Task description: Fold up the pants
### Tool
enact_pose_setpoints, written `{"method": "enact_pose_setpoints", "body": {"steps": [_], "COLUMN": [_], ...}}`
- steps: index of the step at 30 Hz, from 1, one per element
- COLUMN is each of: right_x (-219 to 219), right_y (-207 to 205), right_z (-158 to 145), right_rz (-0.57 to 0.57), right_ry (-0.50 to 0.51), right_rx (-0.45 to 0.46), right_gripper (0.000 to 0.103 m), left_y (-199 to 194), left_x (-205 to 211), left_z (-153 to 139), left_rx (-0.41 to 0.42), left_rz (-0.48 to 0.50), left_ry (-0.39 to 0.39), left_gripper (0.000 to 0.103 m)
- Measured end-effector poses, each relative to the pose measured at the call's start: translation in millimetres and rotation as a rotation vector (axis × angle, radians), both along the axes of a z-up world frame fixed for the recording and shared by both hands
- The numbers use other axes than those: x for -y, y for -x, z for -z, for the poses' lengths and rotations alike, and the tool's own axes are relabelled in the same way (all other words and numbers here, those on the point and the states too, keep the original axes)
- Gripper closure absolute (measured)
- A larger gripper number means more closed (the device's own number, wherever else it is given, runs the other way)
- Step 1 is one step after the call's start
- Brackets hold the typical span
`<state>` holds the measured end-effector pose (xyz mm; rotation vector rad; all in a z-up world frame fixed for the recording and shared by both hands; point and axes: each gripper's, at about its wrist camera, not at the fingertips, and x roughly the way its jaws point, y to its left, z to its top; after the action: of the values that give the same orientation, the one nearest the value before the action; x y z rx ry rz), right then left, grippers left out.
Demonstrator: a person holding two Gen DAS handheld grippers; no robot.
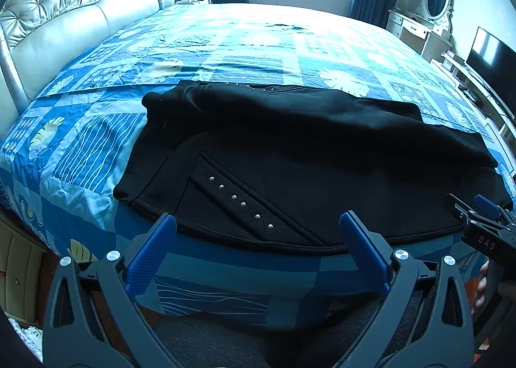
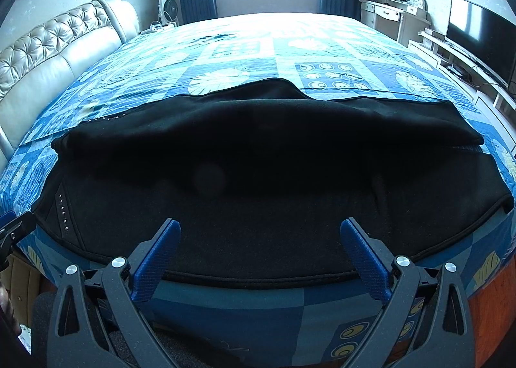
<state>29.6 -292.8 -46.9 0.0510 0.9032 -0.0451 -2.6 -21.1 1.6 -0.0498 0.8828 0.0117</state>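
Black pants (image 1: 290,155) lie flat across the near part of the bed, folded over on themselves, with a studded pocket trim (image 1: 240,203) near the left end. In the right wrist view the same pants (image 2: 258,174) fill the middle. My left gripper (image 1: 258,223) stands open just above the pants' near hem, nothing between its blue fingers (image 1: 151,252). My right gripper (image 2: 259,229) is open too, over the hem further right. The right gripper (image 1: 483,210) also shows at the right edge of the left wrist view; the left gripper (image 2: 13,229) shows at the left edge of the right one.
A blue patterned bedspread (image 1: 225,45) covers the wide bed. A tufted headboard (image 1: 64,13) runs along the left. A dressing table with mirror (image 1: 425,13) and a TV (image 2: 477,33) on a low stand line the right side. A person's hand (image 1: 482,284) shows low right.
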Motion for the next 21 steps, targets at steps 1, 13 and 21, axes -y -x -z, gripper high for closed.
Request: {"method": "enact_pose_setpoints", "body": {"steps": [1,13,21], "right_x": [-0.4,-2.9,-2.5], "right_y": [0.0,-0.9,-0.4], "right_z": [0.6,4.2,3.7], "right_rz": [0.000,-0.011,-0.011], "right_ry": [0.000,0.001,0.000], "right_rx": [-0.001,-0.012,-0.016], "right_gripper": [0.004,0.004,0.004], "left_y": [0.0,-0.8,0.1], "left_x": [-0.1,-1.5,-0.9], "left_z": [-0.1,1.9,1.6], "left_rx": [0.000,-0.003,-0.004], "left_rz": [0.001,0.005,0.003], "left_ry": [0.001,-0.002,-0.003], "left_gripper": [0.002,0.002,0.002]}}
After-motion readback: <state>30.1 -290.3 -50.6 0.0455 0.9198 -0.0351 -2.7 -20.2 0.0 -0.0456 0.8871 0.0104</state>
